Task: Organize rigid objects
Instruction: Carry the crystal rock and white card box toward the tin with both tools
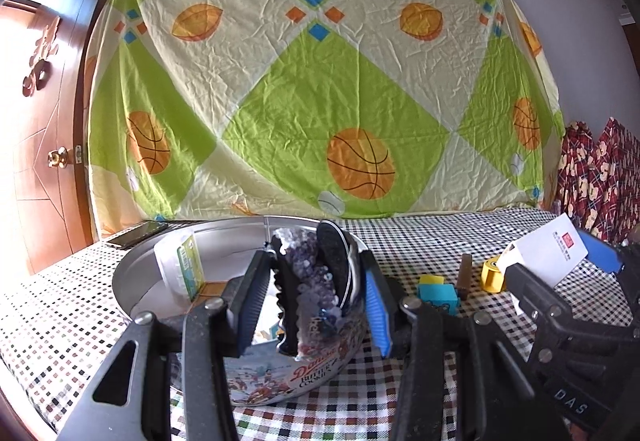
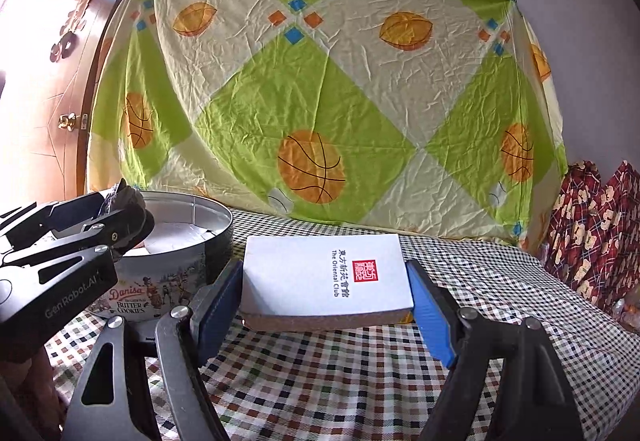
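Checked cloth covers the table (image 2: 320, 381), and a sheet printed with basketballs (image 2: 312, 89) hangs on the wall behind it, with a wooden door at the far left. On the left side stands a round Danisa cookie tin (image 2: 180, 273), lid off, already holding a small plastic pack. The left gripper (image 1: 316, 305) is clamped on a purple crystal geode (image 1: 308, 273) and holds it over the tin's near rim, its long axis running roughly upright and leaning a little away from the camera, the crystal face showing between the fingers. The right gripper (image 2: 324, 301) is closed against both sides of a white box (image 2: 324, 277) printed "The Oriental Club", carried flat above the cloth just right of the tin; the box's long axis runs across, from finger to finger, and its printed top faces up. Further right on the table sit a blue and yellow block (image 1: 436, 291), a small brown cylinder (image 1: 466, 275) and a yellow tape roll (image 1: 493, 275). The geode looks heavy and jagged, so I judge it could twist in the pads and knock the rim or drop hard onto the pack. The two grippers are close, and bringing the box in too soon could make them collide over the tin.
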Action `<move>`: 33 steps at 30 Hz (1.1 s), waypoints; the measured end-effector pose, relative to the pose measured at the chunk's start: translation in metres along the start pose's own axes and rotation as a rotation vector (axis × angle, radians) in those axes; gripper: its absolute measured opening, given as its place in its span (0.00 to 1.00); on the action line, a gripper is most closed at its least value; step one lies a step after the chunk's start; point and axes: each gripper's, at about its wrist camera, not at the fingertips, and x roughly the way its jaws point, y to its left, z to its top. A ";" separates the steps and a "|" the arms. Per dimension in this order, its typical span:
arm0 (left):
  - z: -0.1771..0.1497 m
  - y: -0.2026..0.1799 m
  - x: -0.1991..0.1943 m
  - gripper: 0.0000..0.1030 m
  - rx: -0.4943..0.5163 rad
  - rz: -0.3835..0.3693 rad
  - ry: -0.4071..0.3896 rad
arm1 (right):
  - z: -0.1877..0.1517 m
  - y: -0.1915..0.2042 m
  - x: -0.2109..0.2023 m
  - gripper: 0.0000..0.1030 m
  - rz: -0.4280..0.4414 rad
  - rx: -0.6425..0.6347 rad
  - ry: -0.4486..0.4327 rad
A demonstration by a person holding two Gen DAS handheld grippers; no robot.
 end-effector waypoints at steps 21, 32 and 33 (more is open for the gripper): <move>-0.001 0.027 0.000 0.43 -0.046 0.027 -0.004 | 0.003 0.020 0.002 0.78 0.048 -0.009 0.005; -0.001 0.034 -0.001 0.43 -0.051 0.034 -0.008 | 0.005 0.033 0.005 0.78 0.087 -0.031 0.018; -0.001 0.034 -0.002 0.43 -0.052 0.036 -0.009 | 0.005 0.033 0.006 0.78 0.090 -0.031 0.020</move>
